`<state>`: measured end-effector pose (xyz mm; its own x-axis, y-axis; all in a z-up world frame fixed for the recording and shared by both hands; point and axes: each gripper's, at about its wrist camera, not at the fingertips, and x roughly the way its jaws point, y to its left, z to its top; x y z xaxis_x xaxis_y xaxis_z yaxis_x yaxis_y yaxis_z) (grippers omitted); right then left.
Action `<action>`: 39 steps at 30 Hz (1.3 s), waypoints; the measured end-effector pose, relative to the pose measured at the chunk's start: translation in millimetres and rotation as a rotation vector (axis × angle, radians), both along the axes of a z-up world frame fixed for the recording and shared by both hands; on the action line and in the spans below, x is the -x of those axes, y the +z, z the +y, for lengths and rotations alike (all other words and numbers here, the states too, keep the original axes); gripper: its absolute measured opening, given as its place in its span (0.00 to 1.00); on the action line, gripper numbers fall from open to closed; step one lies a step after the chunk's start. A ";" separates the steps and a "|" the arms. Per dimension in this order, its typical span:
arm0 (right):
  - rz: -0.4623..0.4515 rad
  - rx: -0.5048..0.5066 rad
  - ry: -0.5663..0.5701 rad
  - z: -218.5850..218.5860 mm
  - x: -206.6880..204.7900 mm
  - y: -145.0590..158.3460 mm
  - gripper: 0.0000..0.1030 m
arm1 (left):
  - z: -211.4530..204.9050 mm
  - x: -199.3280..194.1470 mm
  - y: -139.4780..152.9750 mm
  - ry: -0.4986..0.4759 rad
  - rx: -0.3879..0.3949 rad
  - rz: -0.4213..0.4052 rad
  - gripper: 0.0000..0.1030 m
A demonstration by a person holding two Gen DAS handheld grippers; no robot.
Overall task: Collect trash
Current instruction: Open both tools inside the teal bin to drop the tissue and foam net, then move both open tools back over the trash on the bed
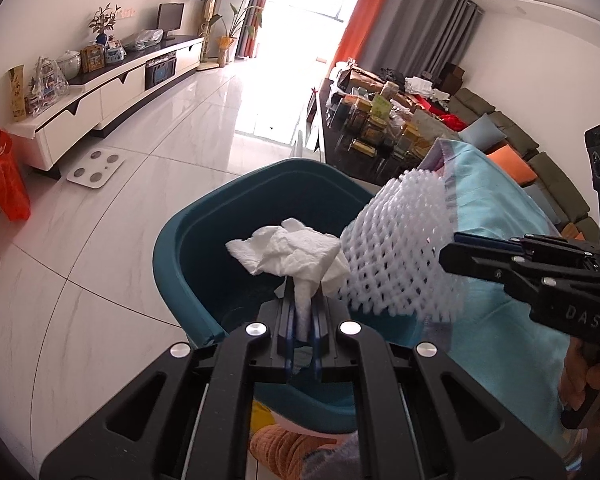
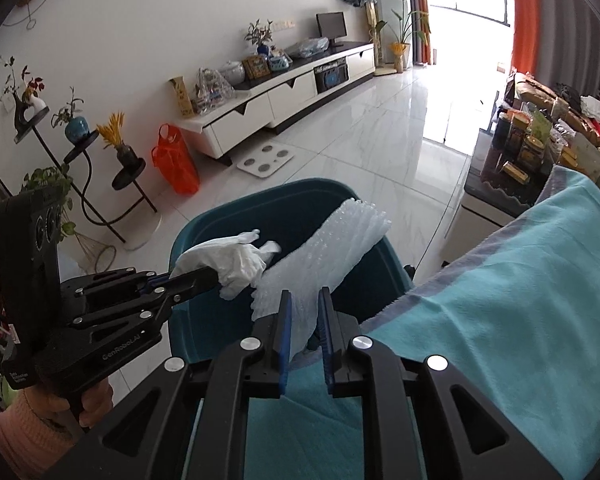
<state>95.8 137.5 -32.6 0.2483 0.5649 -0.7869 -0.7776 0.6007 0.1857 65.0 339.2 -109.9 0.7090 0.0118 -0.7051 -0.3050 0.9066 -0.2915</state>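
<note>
While both grippers are hanging over the teal bin [image 1: 188,248], each is carrying white trash.

At lower centre of the left wrist view, the left gripper [image 1: 303,312] is pinching a crumpled tissue [image 1: 288,252] tight; the right gripper [image 2: 305,316], jaws slightly apart, is loosely cradling a foam net sleeve [image 2: 324,248] beside the turquoise cloth [image 2: 520,300].

Teal bin [image 1: 172,248] at centre; above it, at 12 o'clock, a white crumpled tissue [image 1: 288,250] and, at 2 o'clock, a white foam net [image 1: 400,248] with a diamond lattice. Light blue cloth [image 2: 520,300] with a grey border at 3 o'clock. Translucent orange bag [image 1: 6,176] at 9 o'clock. White marbled floor tiles [image 1: 160,152].
</note>
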 end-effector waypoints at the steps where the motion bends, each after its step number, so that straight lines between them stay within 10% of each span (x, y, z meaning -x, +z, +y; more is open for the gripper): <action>1: 0.004 0.003 0.000 1.5 -0.5 -1.0 0.20 | 1.0 -2.6 -2.1 0.001 0.002 0.004 0.09; 19: 0.018 -0.117 -0.048 -53.5 4.2 18.0 0.31 | -19.2 4.8 14.5 0.003 -0.052 -0.067 0.50; 39: -0.072 -0.276 -0.340 -258.0 38.6 55.4 0.36 | -201.3 4.5 71.6 -0.477 -0.057 -0.225 0.62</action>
